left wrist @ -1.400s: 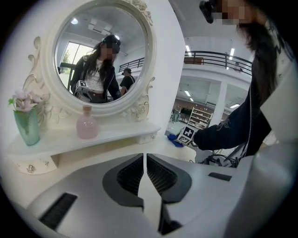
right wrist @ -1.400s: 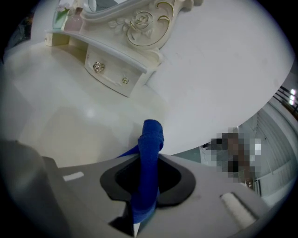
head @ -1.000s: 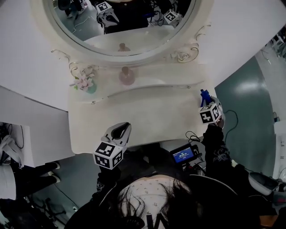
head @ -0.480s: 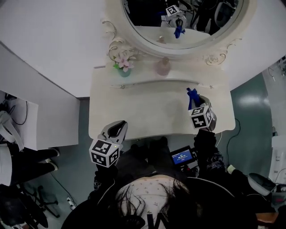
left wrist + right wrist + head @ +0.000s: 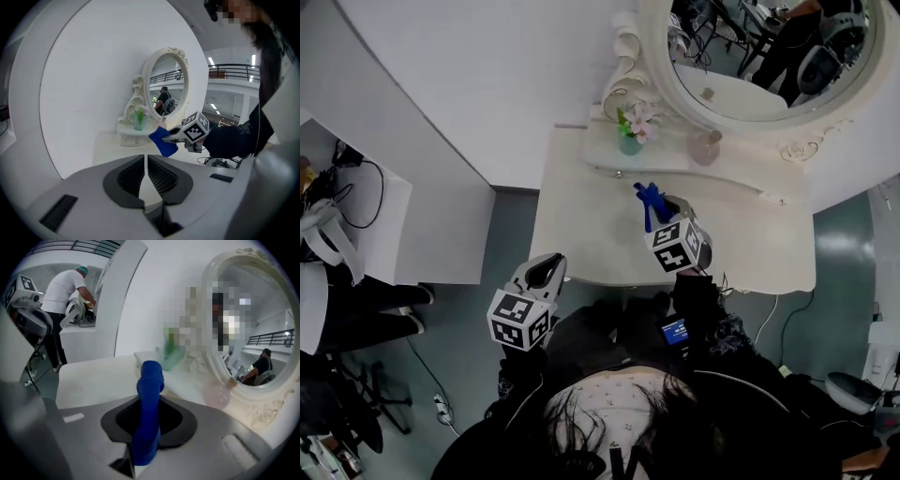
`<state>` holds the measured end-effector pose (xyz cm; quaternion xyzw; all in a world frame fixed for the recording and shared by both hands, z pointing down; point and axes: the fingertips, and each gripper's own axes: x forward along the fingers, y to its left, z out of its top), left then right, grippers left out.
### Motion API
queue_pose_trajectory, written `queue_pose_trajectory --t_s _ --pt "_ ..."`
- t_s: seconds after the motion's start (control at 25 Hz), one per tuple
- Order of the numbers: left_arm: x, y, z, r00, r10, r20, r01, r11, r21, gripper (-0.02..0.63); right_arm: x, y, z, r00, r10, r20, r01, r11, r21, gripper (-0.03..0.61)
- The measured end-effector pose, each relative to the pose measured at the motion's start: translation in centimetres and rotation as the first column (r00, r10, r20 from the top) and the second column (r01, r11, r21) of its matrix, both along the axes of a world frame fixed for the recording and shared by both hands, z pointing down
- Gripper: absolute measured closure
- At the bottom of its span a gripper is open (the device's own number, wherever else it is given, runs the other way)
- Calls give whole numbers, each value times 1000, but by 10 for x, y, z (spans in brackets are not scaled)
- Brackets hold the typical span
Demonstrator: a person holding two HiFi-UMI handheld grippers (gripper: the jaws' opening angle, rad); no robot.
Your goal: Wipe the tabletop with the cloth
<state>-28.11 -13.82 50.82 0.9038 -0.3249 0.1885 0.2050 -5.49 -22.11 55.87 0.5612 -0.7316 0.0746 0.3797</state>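
The right gripper point(image 5: 667, 214) held the blue cloth point(image 5: 649, 201) pinched between its jaws. A bunched fold stood out past the tips, over the middle of the bench point(image 5: 581, 230) and toward its back edge. In the left gripper view the cloth appeared to hang just clear of the surface rather than press on it. The left gripper point(image 5: 546, 272) hovered off the bench's near left corner, its jaws almost together with only a slit between them and nothing in it.

To wipe well, the cloth would probably need lowering until the fold flattened against the top. It could then be drawn in overlapping passes from back edge to front, with the hard jaw tips kept off the paint.

Along the back edge a raised shelf point(image 5: 661, 161) carried a vase of flowers point(image 5: 630, 131) and a pink bottle point(image 5: 705, 147), below the oval mirror point(image 5: 769, 56). Strokes pushed that far risked knocking them, and the vase looked the nearest hazard.
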Motion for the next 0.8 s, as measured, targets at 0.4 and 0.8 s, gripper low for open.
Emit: queue_pose_trajectory --t_s 0.4,0.8 --pt "-83 11 11 984 -178 -2 178 983 -38 612 -220 -23 28 928 -367 63 370 928 -53 503" --pt "-135 27 21 944 -330 15 330 941 -68 612 -281 1 106 826 -558 -81 530 818 -222 503"
